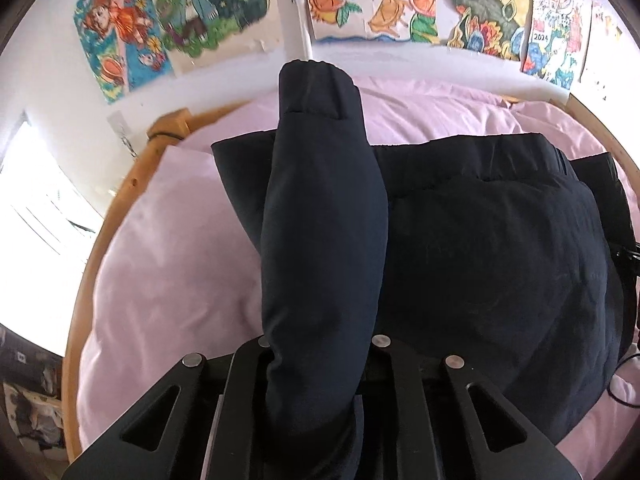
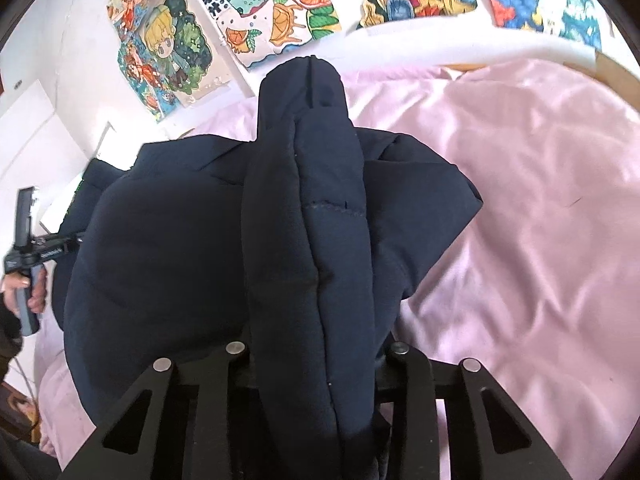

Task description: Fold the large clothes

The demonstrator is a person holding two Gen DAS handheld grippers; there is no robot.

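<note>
1. Bedroom setting: pink bedding (image 1: 168, 264) over a bed with a wooden frame (image 1: 120, 200); coloured drawings (image 1: 180, 12) taped to the white wall behind.
2. Task item: dark navy padded jacket (image 1: 500, 240), lying bunched across the middle of the bed. Quilted stitching and puffy panels visible in both views.
3. Handling judgement: soft and bulky, probably light for its volume. Shell fabric looks smooth, so it may slip between pads. Padding will spring back, so folds are unlikely to lie flat without pressing.
4. Where to grip, as a judgement: stitched seams, hems or cuff ends, where the filling is thin and the cloth compresses; a bite on a full puffy panel could creep out.
5. Left gripper (image 1: 316, 364): jaws drawn in tight on a long padded roll of the jacket, likely a sleeve, which runs up and away from the fingers. Fingertips are hidden by cloth.
6. Right gripper (image 2: 316, 360): clamped on a thicker fold of the same jacket with a seam running along its length; jaws stand wider apart than the left pair because of the bulk between them.
7. Right view, left edge: a person's hand (image 2: 24, 292) on the handle of the other gripper.
8. Both held sections appear raised off the bedding; the jacket body sags between them.
</note>
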